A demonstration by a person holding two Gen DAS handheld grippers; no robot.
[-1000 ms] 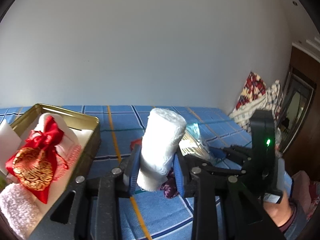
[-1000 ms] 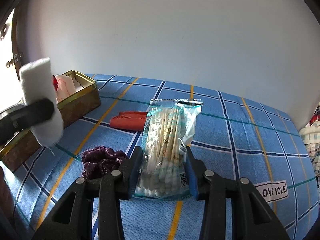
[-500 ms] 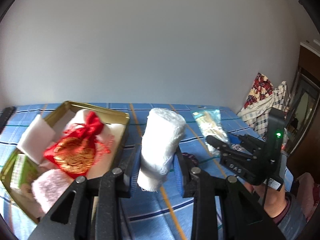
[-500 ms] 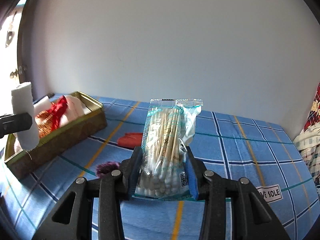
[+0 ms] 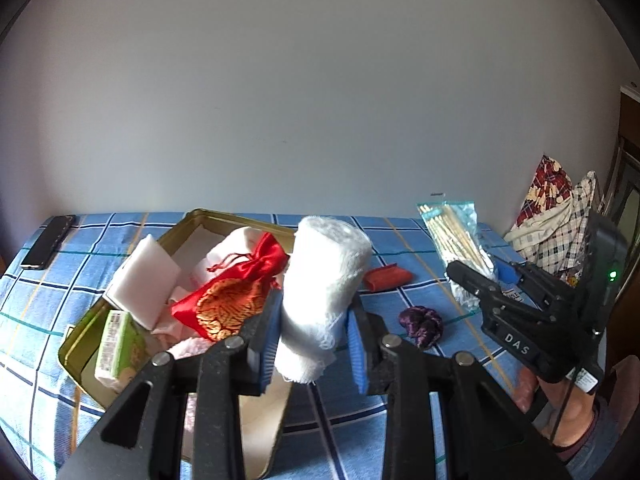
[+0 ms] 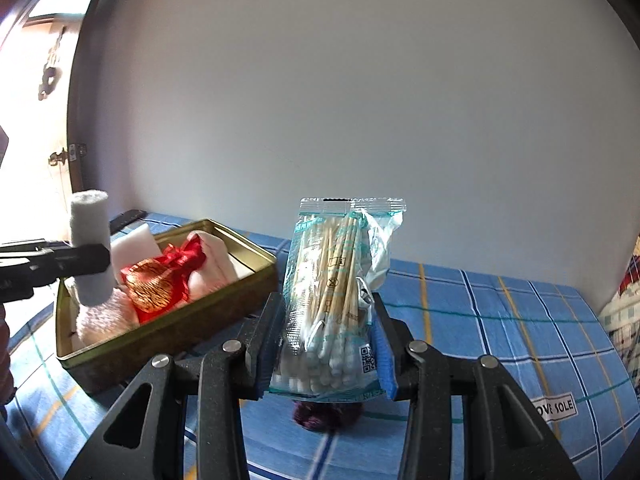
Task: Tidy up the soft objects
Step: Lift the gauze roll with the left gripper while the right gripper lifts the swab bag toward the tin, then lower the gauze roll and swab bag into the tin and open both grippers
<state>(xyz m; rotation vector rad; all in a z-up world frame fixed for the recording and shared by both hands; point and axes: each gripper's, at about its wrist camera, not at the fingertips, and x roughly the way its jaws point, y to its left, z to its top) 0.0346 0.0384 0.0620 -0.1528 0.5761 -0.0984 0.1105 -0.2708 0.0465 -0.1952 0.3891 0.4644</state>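
Note:
My left gripper (image 5: 314, 340) is shut on a rolled white towel (image 5: 324, 280) and holds it upright above the near right edge of a gold tin box (image 5: 208, 216). The box holds a red and gold pouch (image 5: 232, 292), a white sponge (image 5: 144, 276), a green packet (image 5: 116, 344) and pink cloth. My right gripper (image 6: 326, 348) is shut on a clear bag of cotton swabs (image 6: 336, 292), lifted above the bed, right of the box (image 6: 168, 332). The towel also shows in the right wrist view (image 6: 90, 248).
A purple scrunchie (image 5: 422, 322) and a red flat case (image 5: 388, 276) lie on the blue checked sheet (image 5: 400, 432) right of the box. A black phone (image 5: 48, 242) lies far left. Plaid cloths (image 5: 556, 220) are piled at the far right. A white wall stands behind.
My left gripper has carried the towel left, over the box's edge. My right gripper has lifted the swab bag and moved left towards the box.

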